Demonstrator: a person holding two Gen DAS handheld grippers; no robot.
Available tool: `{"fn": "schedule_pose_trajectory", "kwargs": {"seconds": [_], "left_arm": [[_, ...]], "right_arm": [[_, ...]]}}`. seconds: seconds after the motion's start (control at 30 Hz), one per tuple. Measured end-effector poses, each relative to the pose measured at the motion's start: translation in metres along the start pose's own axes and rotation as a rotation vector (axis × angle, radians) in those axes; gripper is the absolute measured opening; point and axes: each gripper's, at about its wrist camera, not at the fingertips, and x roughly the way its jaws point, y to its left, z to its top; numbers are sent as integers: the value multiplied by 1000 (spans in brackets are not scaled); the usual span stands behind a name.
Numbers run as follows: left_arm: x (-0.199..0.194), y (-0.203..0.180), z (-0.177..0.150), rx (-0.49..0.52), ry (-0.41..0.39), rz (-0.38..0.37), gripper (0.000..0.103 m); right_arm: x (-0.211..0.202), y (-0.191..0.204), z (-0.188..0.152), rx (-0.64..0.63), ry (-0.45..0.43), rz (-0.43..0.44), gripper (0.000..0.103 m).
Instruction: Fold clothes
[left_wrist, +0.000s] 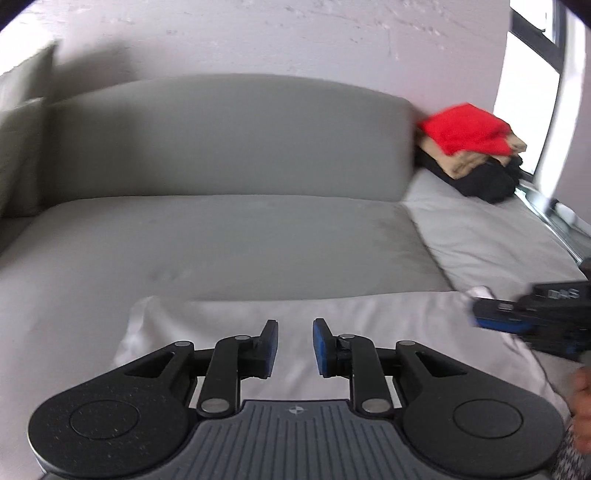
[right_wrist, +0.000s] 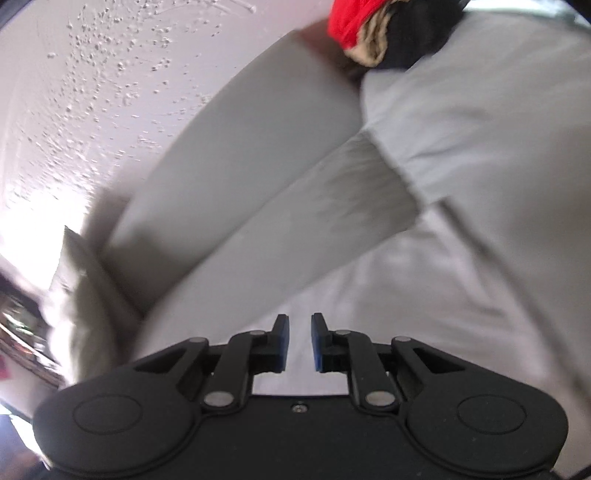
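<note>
A pale, almost white garment (left_wrist: 332, 317) lies spread on the grey sofa seat (left_wrist: 221, 240), close to the front. My left gripper (left_wrist: 294, 332) hovers just above its near part, open, with nothing between the blue pads. At the right edge of this view my right gripper (left_wrist: 532, 317) is blurred, its tip near the garment's far right corner (left_wrist: 480, 293). In the tilted right wrist view the right gripper (right_wrist: 300, 325) is open by a narrow gap over the pale garment (right_wrist: 388, 295), with only cloth showing behind the gap.
A stack of folded clothes (left_wrist: 472, 147), red over tan over black, sits at the sofa's far right end; the stack (right_wrist: 376, 29) also shows in the right wrist view. A light grey sheet (left_wrist: 498, 240) covers that end. Backrest (left_wrist: 221, 140), a cushion (left_wrist: 22, 147) at left, a window (left_wrist: 528, 92) at right.
</note>
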Motion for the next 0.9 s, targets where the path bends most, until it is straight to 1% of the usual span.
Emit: {"fn": "schedule_pose_trajectory", "kwargs": {"seconds": [0.07,0.13,0.17,0.2,0.23,0.3,0.33,0.37,0.43,0.47,0.5,0.53,0.57,0.63,0.67,0.73,0.77,0.8,0.83,0.87,0.9], "left_arm": [[20,-15,6,31,6,-35,21],[40,-29,12,62,12,-70,21],[51,-30,12,73,18,-54,21],[61,-25,10,80,26,-10,23],[67,-16,9,57,25,38,31],[74,9,12,-36,9,141,30],[78,22,13,-83,1,193,30],[81,32,15,-116,-2,234,29],[86,50,17,-161,2,298,12],[87,53,17,-161,0,347,12],[87,52,18,-142,-3,409,12],[87,51,19,-122,-7,472,12],[88,53,19,-116,2,528,16],[89,62,16,-126,44,627,21],[87,66,15,-129,58,654,22],[79,75,13,-123,83,682,23],[71,77,11,-126,96,683,23],[61,78,9,-140,105,659,23],[50,80,6,-155,113,634,22],[37,80,3,-169,113,578,21],[21,78,0,-182,104,496,21]], "right_arm": [[23,0,0,10,32,30,14],[46,-4,0,7,76,26,14],[55,-8,1,6,90,14,14],[56,-15,5,15,68,-10,7],[58,-22,8,24,46,-34,3],[58,-38,16,50,-5,-85,1],[52,-50,22,92,-56,-129,1],[47,-62,28,132,-104,-170,1],[37,-82,37,192,-172,-219,0],[33,-90,41,220,-204,-239,0],[29,-90,42,227,-229,-252,0],[27,-82,41,178,-258,-307,0],[24,-73,40,128,-284,-361,0],[23,-57,34,28,-313,-455,0],[20,-56,34,27,-302,-468,0],[13,-52,34,26,-280,-492,0],[6,-49,33,25,-272,-499,0],[-2,-46,31,25,-263,-500,0],[-12,-44,27,34,-248,-481,2],[-22,-41,24,42,-233,-462,6],[-31,-38,20,43,-214,-440,7]]}}
